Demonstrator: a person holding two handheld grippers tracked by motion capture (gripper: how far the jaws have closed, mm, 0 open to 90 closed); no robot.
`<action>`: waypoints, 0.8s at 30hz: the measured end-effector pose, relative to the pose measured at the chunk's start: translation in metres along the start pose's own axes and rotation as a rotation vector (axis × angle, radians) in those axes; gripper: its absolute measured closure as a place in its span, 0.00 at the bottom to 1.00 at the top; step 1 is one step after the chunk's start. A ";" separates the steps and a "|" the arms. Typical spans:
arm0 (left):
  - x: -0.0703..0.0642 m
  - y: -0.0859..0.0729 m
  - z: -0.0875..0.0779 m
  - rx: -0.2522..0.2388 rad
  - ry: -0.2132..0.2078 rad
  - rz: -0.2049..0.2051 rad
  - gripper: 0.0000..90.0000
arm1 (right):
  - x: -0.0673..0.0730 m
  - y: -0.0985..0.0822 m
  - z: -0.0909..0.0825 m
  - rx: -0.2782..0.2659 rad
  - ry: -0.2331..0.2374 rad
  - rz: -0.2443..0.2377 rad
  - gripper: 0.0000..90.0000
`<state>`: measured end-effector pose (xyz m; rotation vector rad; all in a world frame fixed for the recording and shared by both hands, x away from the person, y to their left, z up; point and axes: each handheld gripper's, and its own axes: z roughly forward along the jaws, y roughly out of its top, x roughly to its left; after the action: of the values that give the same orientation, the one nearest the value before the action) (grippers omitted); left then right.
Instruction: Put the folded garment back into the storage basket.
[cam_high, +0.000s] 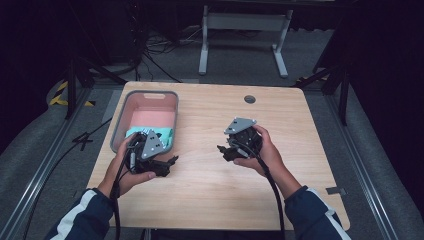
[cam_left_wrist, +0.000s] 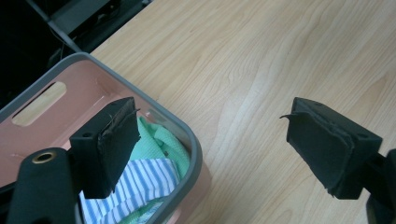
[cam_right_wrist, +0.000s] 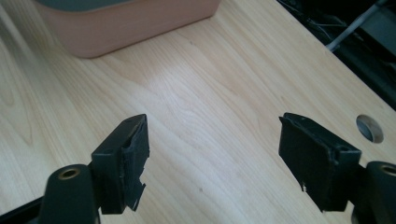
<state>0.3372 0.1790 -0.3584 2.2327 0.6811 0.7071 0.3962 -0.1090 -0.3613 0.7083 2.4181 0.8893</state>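
Green cloth (cam_left_wrist: 161, 140) lies in the near end of the pink bin (cam_high: 119, 122), bunched against the near wall, with a blue-and-white striped cloth (cam_left_wrist: 135, 182) lying just beside it on the side nearer the camera in the left gripper view. In the high view the cloth (cam_high: 167, 132) shows as a pale green patch at the bin's near edge; the far half of the bin floor is bare pink. The bin has a grey rim and a slot handle (cam_left_wrist: 39, 103) in its far wall. It sits on the left part of the wooden table (cam_high: 210, 180), close to the table's left edge.

Your left gripper (cam_high: 167, 165) hangs over the table just beside the bin's near right corner. Its jaws are spread wide, with nothing between them: one jaw hangs above the bin's corner and the cloths, the other above bare wood. No pad touches cloth or rim.

Your right gripper (cam_high: 223, 150) is held over mid-table, well apart from the bin, pointing towards your left hand (cam_high: 125, 172). Its jaws are likewise released, with bare wood between them. In its view the bin's pink side wall (cam_right_wrist: 126, 28) lies ahead, and the table's round cable hole (cam_right_wrist: 370, 128) lies off to the right.

Your right hand (cam_high: 265, 150) grips the gripper body; cables trail back from both grippers towards you.
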 end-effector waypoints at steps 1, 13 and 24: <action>-0.003 0.000 0.003 0.012 -0.020 0.003 0.19 | -0.001 -0.006 -0.004 0.002 0.002 0.010 0.28; -0.029 -0.006 0.017 0.066 -0.087 0.089 0.19 | -0.007 -0.041 -0.017 0.038 -0.026 -0.008 0.28; -0.044 -0.020 0.033 0.104 -0.121 0.117 0.18 | -0.012 -0.072 -0.025 0.068 -0.055 0.024 0.28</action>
<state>0.3218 0.1486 -0.4056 2.4045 0.5427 0.5989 0.3691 -0.1752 -0.3912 0.7785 2.4052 0.7899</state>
